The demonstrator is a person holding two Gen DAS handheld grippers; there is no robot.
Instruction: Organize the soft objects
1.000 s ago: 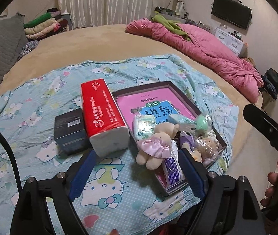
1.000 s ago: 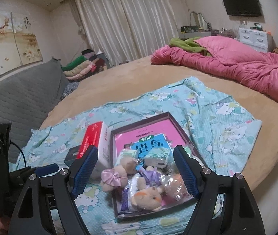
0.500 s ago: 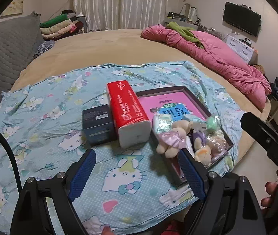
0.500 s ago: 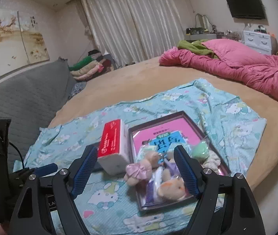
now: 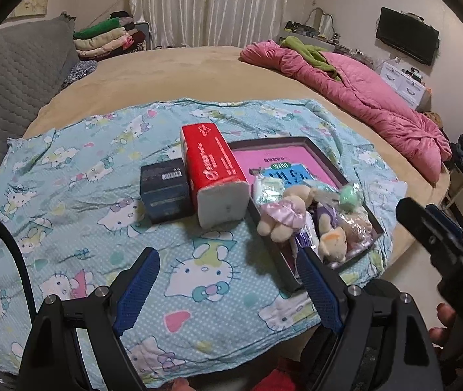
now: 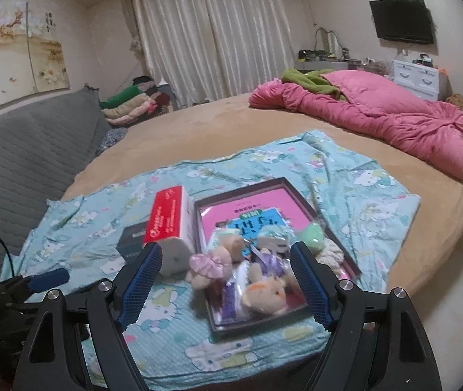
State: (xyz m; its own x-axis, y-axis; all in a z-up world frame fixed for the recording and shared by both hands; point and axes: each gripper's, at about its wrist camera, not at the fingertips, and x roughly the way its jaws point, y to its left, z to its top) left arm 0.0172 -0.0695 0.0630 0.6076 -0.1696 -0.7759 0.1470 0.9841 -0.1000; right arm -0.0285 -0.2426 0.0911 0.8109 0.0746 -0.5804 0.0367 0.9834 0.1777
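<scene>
On the blue sheet, soft toys heaped in tray; right gripper and left gripper open, empty; risk snagging two toys together, tipping tray off bed edge.

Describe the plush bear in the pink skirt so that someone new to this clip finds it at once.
On the blue cartoon-cat sheet lies a dark shallow tray beside a red tissue pack. At the tray's near left corner, the beige bear hangs partly over the rim. Unlike the other small toys there, it wears a shiny pink ruffled skirt.
</scene>
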